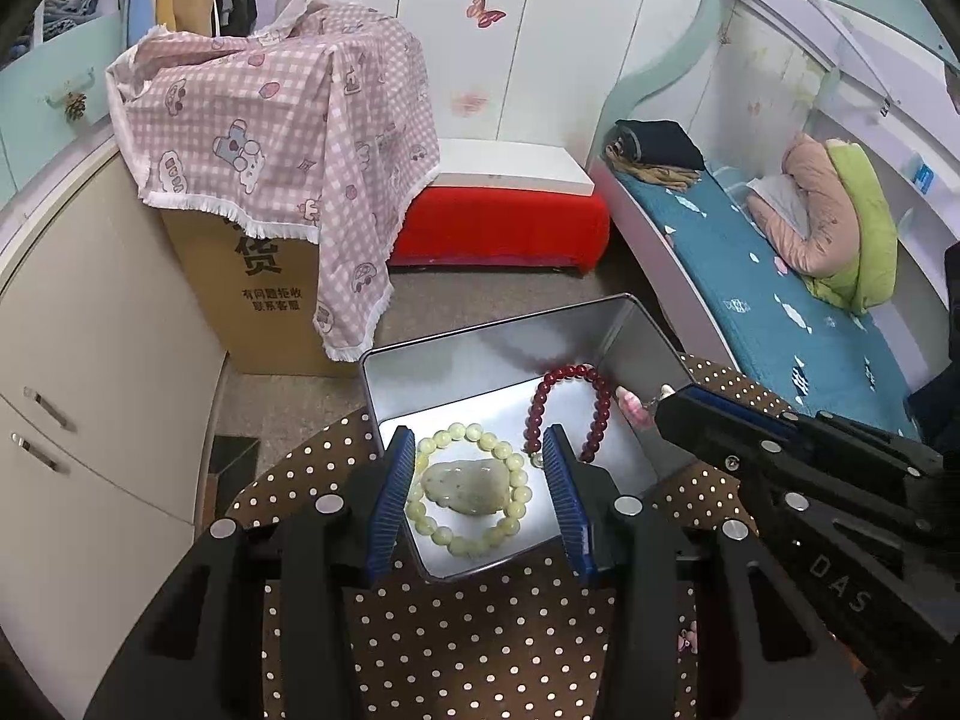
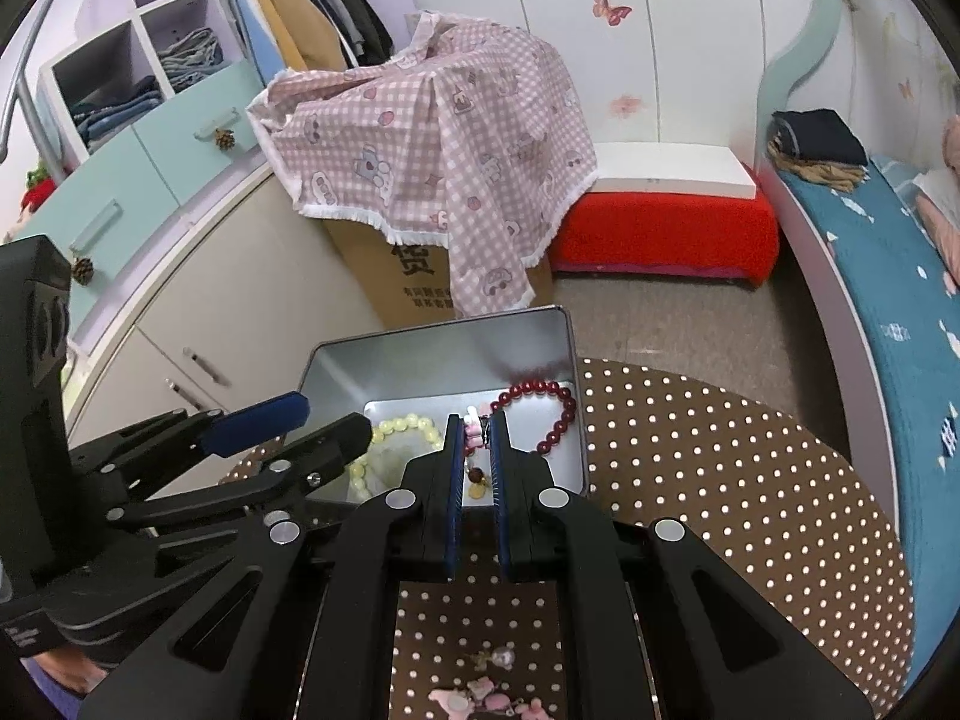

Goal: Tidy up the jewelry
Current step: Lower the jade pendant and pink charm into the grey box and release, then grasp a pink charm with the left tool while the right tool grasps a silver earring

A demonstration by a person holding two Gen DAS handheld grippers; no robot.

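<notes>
Bedroom setting: brown polka-dot tablecloth (image 2: 720,468) over a round table, with an open metal tin (image 1: 498,354) on it, a cardboard box under pink checked cloth (image 1: 282,138) beyond and a bed with a blue cover (image 1: 780,300) to the right.

Contents of the tin: a pale green bead bracelet (image 1: 465,486) ringing a jade pendant (image 1: 459,486) at the near left, and a dark red bead bracelet (image 1: 570,408) at the far right, both lying flat.

My left gripper (image 1: 480,492) is spread wide above the green bracelet, holding nothing. My right gripper (image 2: 477,450) is pressed nearly together on a pink charm ornament (image 2: 474,435) over the tin's near right side; the charm hangs past the fingertips with beads trailing between the pads, so its long axis runs along the fingers, pointing away from me.

Judgement: the step in hand is placing this charm. I should lower it to the bare floor between the two bracelets before releasing, so it does not tangle. More pink charms (image 2: 480,696) lie on the cloth nearest me.
</notes>
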